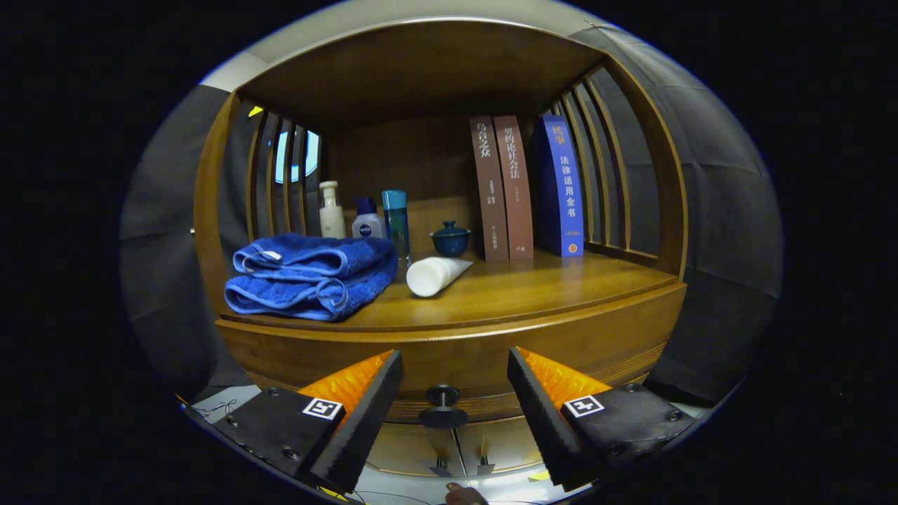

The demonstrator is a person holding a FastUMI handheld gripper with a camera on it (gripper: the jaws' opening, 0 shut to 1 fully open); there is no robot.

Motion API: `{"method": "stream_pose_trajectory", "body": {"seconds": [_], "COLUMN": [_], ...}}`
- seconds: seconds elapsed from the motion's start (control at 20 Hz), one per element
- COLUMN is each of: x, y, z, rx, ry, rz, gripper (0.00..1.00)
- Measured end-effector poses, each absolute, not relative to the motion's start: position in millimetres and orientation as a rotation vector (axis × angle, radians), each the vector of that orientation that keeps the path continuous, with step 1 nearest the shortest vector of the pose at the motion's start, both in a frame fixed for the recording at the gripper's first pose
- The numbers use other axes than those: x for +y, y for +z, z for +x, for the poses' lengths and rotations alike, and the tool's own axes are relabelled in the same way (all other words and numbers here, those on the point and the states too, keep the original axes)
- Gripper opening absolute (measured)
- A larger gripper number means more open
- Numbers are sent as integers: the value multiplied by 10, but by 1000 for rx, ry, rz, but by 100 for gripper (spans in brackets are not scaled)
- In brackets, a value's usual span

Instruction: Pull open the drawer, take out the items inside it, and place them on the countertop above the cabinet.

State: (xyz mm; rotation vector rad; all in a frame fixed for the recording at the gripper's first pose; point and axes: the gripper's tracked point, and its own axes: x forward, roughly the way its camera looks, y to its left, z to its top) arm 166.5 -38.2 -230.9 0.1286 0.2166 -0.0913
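Observation:
A wooden cabinet stands ahead of me, its countertop at mid height. The drawer front runs below the counter, with a dark round knob on it. My gripper is open, and the knob sits between the two fingers, just below their tips, touching neither. On the counter lie a folded blue towel at the left and a white tube on its side beside it. I cannot tell whether the drawer is pulled out; its inside is hidden.
At the back of the counter stand a white pump bottle, a small blue-capped bottle, a teal bottle, a lidded dark bowl and three upright books. Slatted sides and a top board enclose the shelf. The counter's right half is bare.

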Motion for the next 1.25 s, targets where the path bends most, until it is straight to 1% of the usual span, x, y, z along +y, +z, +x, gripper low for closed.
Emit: {"method": "stream_pose_trajectory", "body": {"seconds": [0.3,0.75,1.05,1.25], "x": [-349,-373,-376,-303], "y": [-1676,-646,-211,-111], "z": [1412,580,125,-59], "rx": [170,89,54,49], "ry": [-75,-76,-76,-54], "rz": [80,93,95,100], "gripper": [99,99,99,99]}}
